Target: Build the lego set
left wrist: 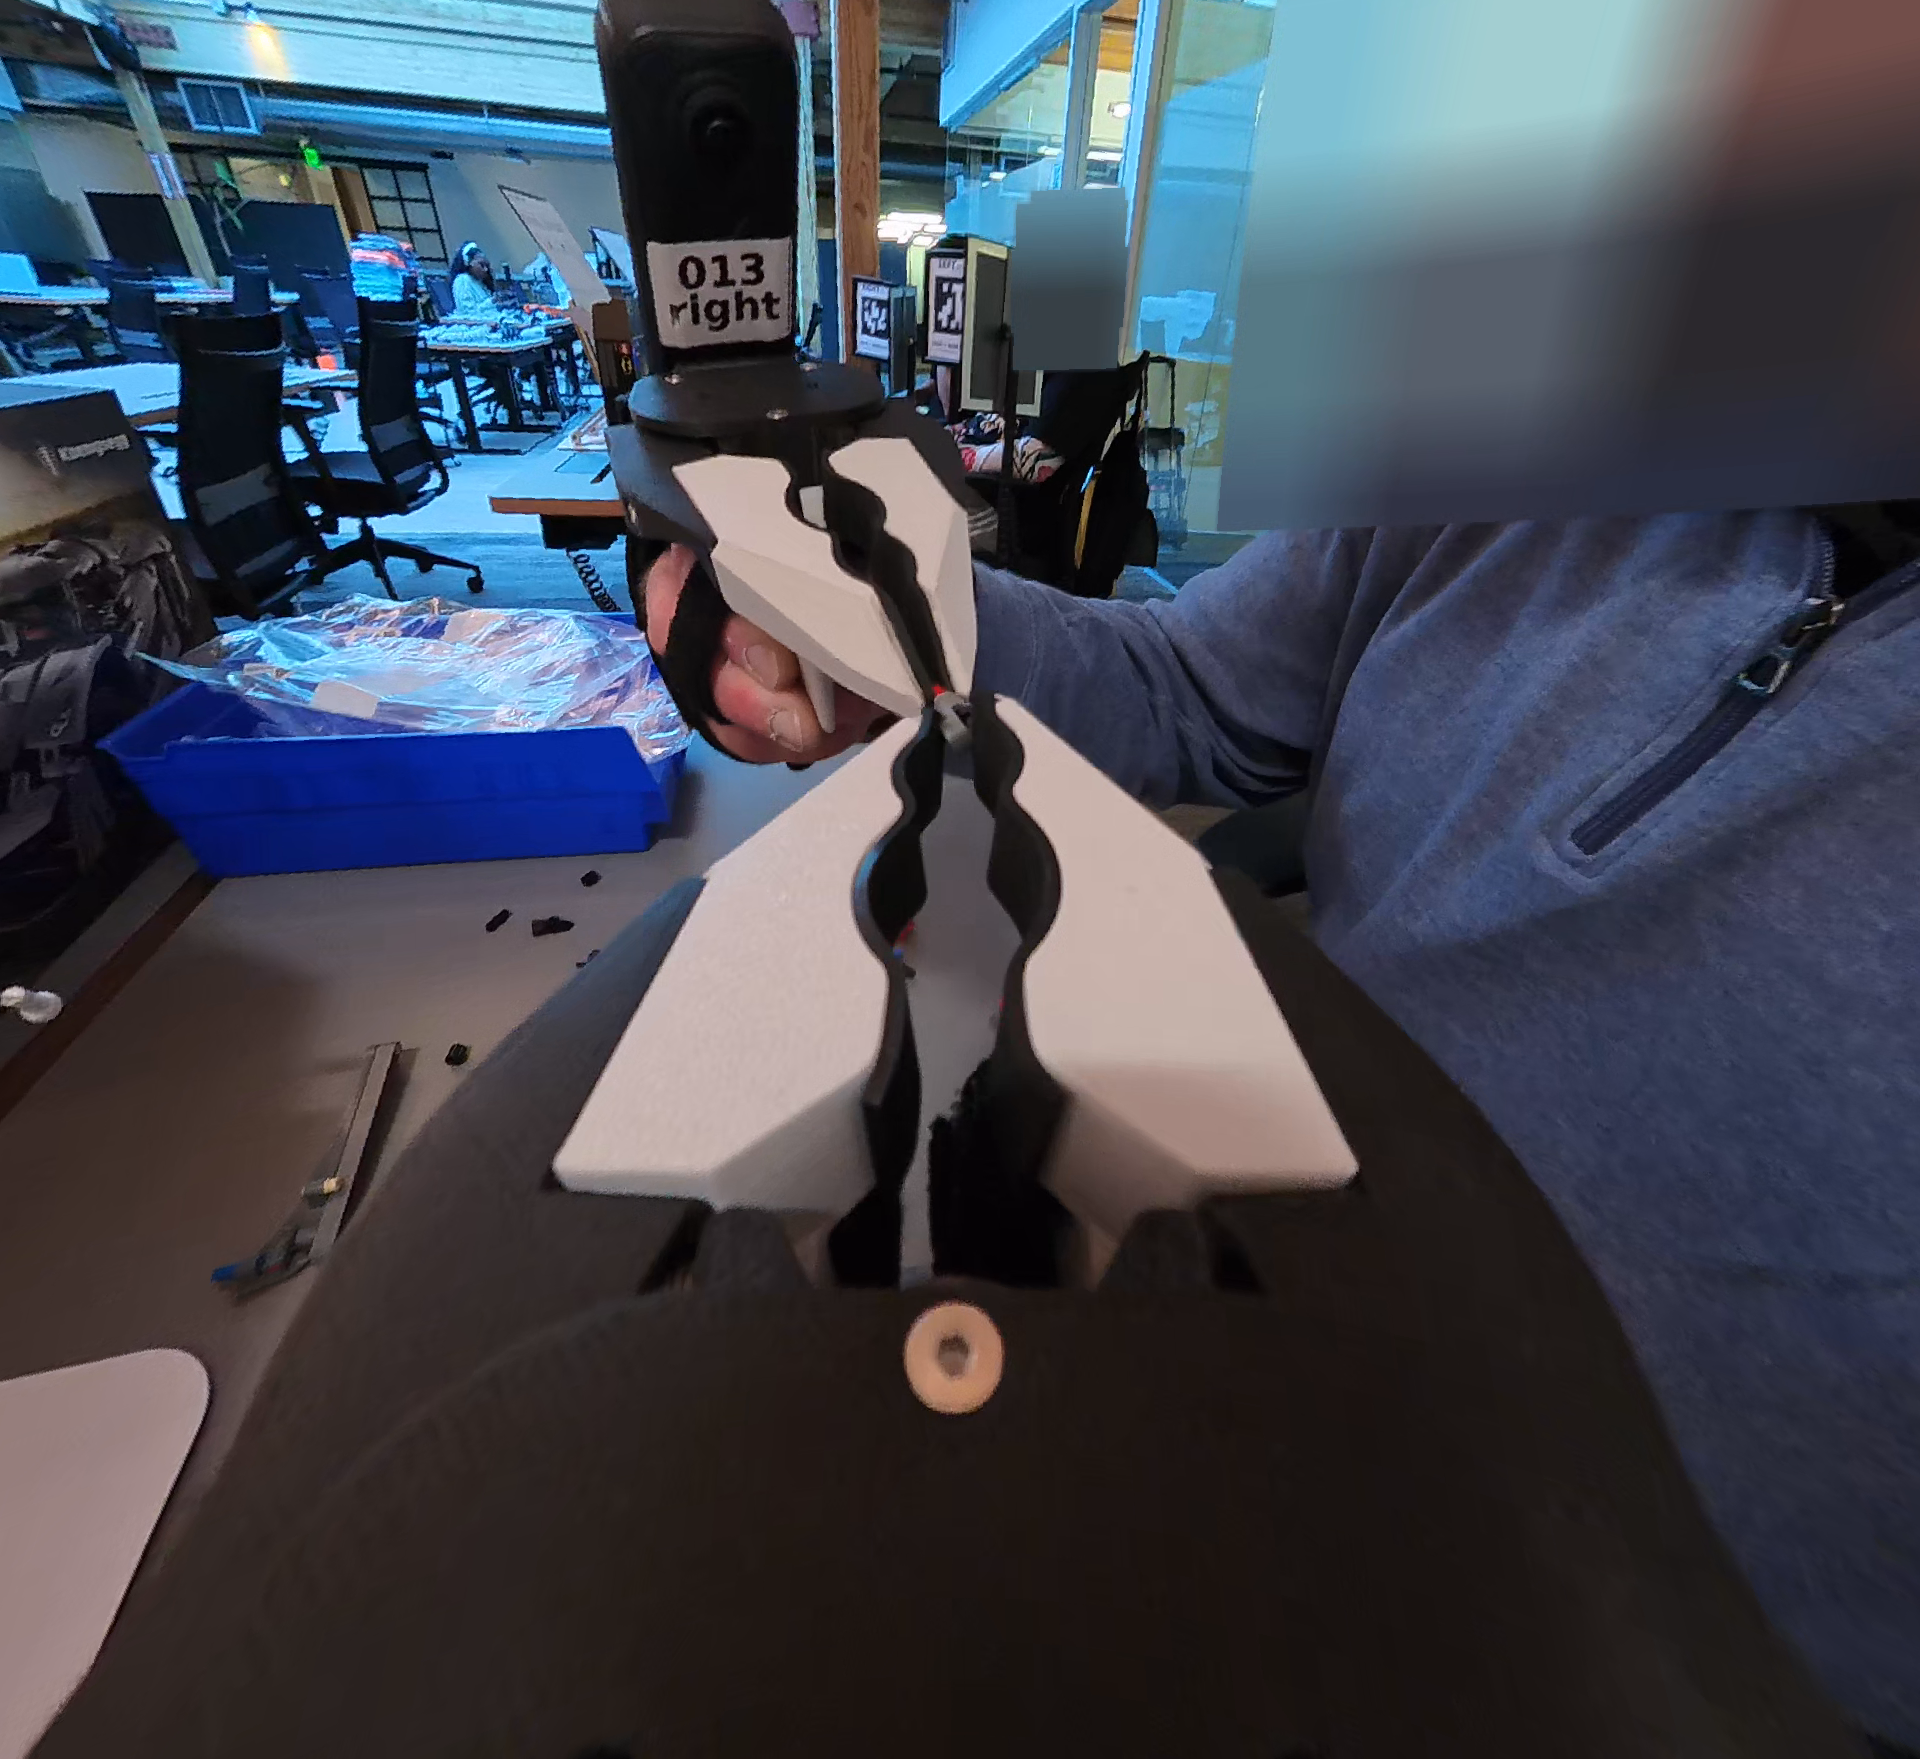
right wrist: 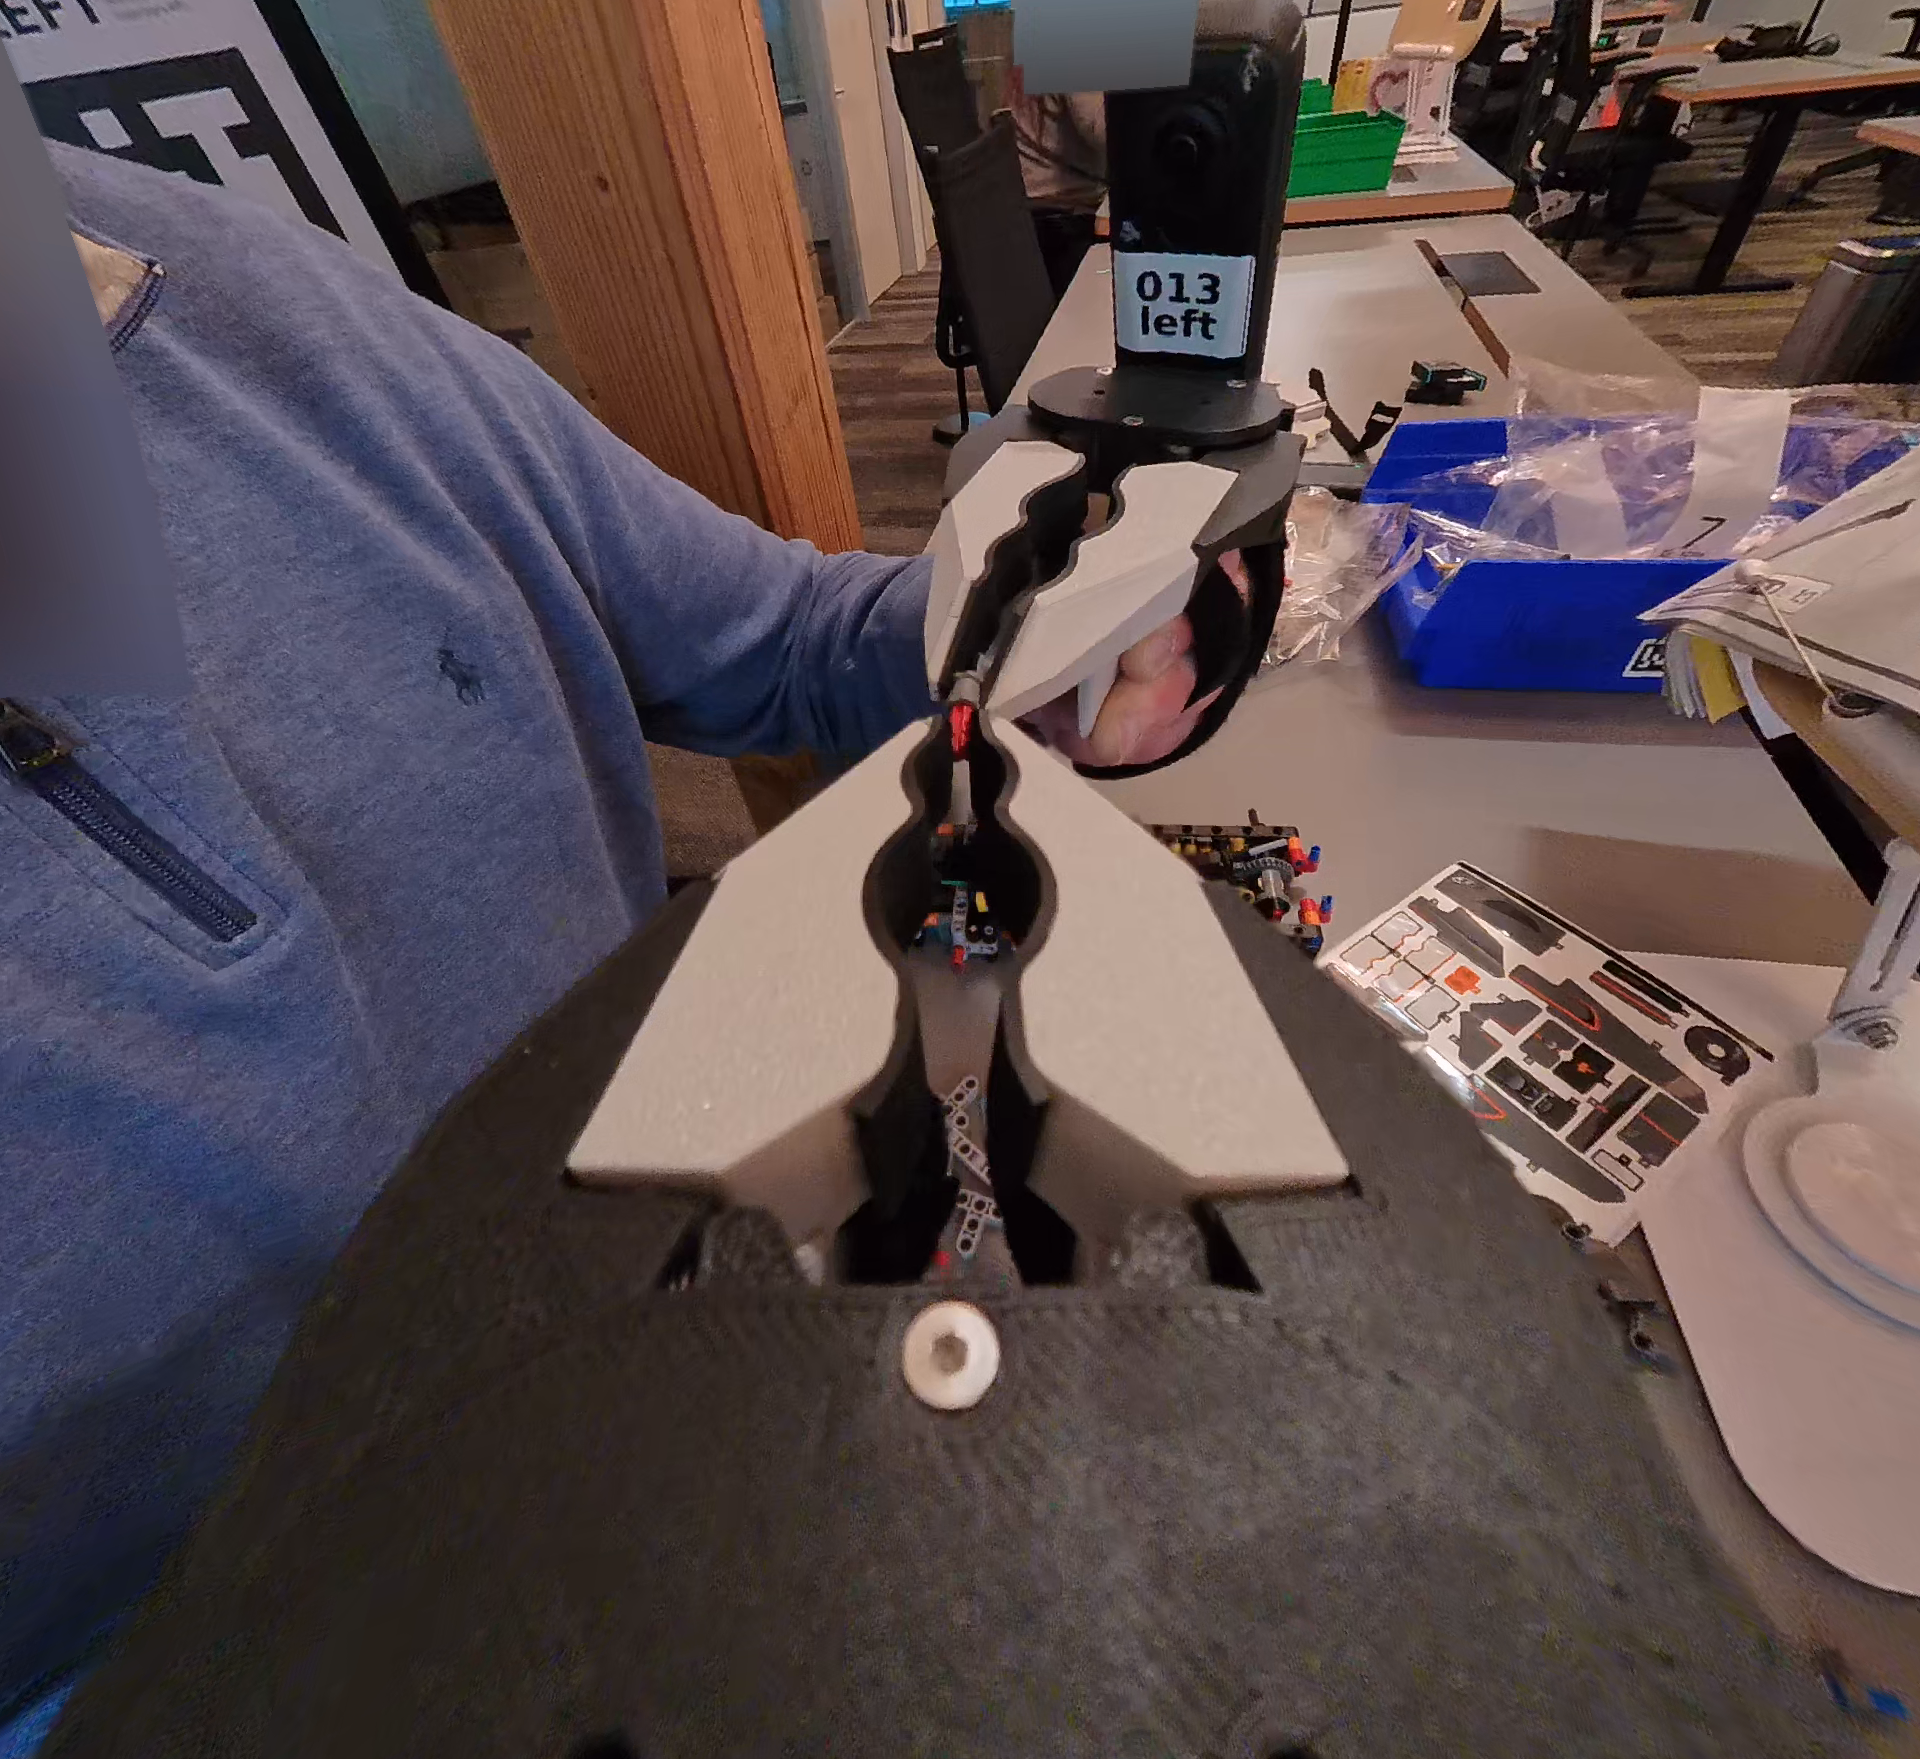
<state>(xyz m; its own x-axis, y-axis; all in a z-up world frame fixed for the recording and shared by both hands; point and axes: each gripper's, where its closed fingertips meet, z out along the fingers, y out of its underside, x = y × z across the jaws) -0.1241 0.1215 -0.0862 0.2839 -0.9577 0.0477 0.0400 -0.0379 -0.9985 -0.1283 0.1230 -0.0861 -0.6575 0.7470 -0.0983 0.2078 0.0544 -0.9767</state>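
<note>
Held tip to tip above the table [right wrist: 1455, 774], the left gripper [left wrist: 951, 712] pinches a small grey Lego pin [left wrist: 948, 710], and the right gripper [right wrist: 961, 735] pinches a red piece [right wrist: 960, 730], perhaps an axle. The partly built Lego model [right wrist: 1252, 862] lies below beside a sticker sheet [right wrist: 1538, 1023].

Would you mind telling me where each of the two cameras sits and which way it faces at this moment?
Left wrist view: sits on the left claw, looking along its fingers at the right claw tip to tip with it; shows a hand, blue sleeve and, beyond, a blue bin.
Right wrist view: sits on the right claw, facing the left claw; a red piece and a small grey piece meet between the tips.
Shared: both claws, the grey piece, the blue bin and grey table.
</note>
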